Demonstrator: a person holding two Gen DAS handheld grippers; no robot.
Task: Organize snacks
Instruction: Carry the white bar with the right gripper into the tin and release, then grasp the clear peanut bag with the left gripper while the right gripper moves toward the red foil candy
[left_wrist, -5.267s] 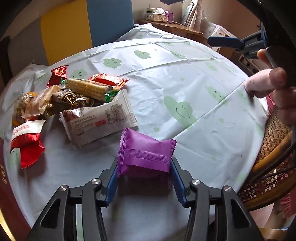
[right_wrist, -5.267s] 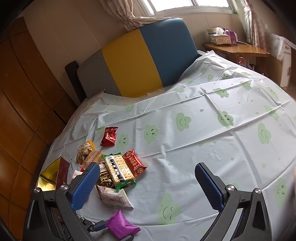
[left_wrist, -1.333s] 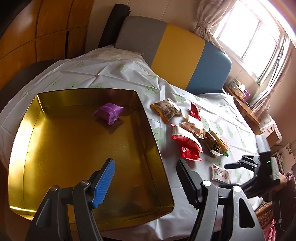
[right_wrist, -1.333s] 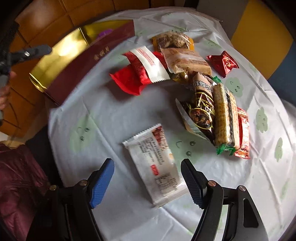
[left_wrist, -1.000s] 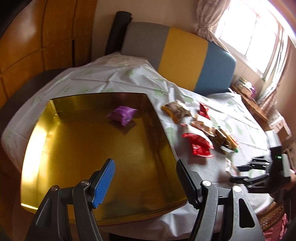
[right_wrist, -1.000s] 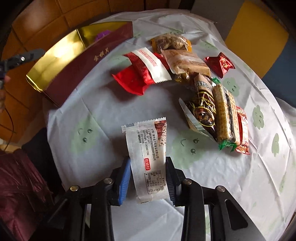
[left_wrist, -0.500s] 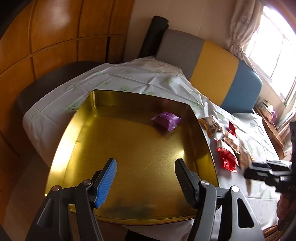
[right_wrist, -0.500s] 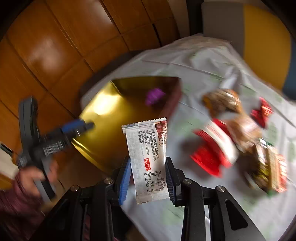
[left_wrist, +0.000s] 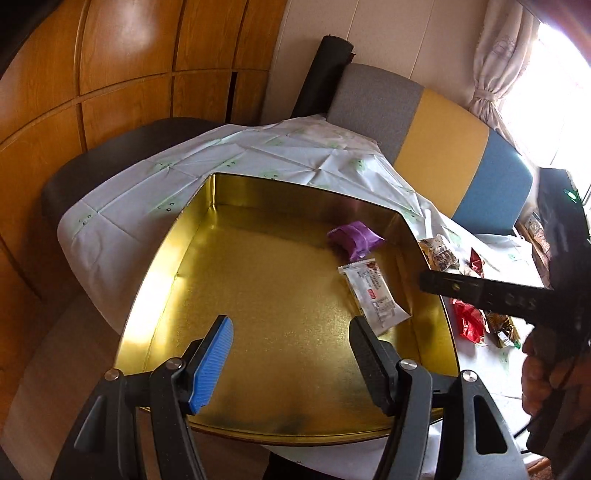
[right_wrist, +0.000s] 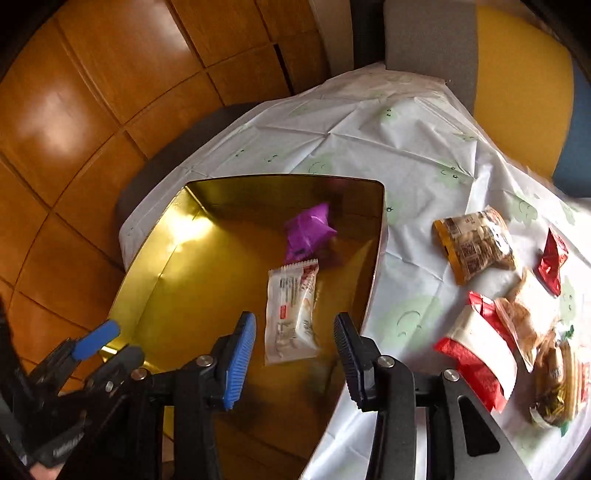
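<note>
two packets in the gold tin (left_wrist: 173, 254); both grippers' fingers spread, holding nothing; right view shows loose snacks (right_wrist: 476, 354).

The tin (left_wrist: 177, 258) is shiny gold inside. In it lie a purple packet (right_wrist: 308, 230) and a white packet (right_wrist: 291, 314) with a dark red corner, small print and a red label. The tablecloth (right_wrist: 369, 140) is white with pale green smiling clouds. On it lie a red-and-white packet (right_wrist: 476, 354), a small red packet (right_wrist: 552, 260) and a yellow-and-clear bag (right_wrist: 474, 243). The seat back (left_wrist: 436, 125) is grey, yellow and blue; the wall panels (left_wrist: 122, 66) are orange-brown wood.
</note>
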